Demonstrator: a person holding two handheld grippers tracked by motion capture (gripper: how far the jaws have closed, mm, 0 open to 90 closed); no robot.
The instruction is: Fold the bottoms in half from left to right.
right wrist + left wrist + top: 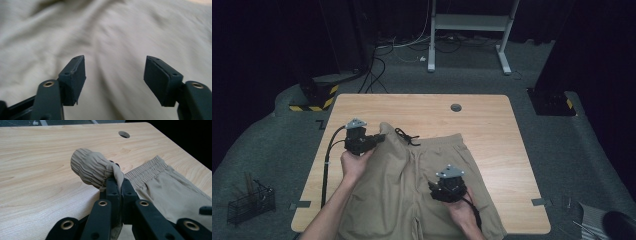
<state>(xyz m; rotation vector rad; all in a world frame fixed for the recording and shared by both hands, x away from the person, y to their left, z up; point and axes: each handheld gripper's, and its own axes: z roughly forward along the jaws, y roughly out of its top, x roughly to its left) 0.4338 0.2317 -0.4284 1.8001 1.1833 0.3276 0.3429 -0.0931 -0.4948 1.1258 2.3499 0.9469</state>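
Note:
Khaki shorts (412, 185) lie spread over the near half of the wooden table (482, 115), with a black drawstring (407, 136) at the waist. My left gripper (379, 137) is at the shorts' far left corner. In the left gripper view it (118, 182) is shut on a bunched piece of the elastic waistband (91, 168), lifted off the wood. My right gripper (446, 192) hangs over the right leg of the shorts. In the right gripper view it (115, 75) stands open with nothing between the pads, and the khaki fabric (112, 32) lies just beyond.
A cable hole (456, 107) sits near the table's far edge. On the floor are a wire basket (249, 202) at the left, a striped base (314, 97) and cables at the back left, and a white desk frame (469, 30) behind.

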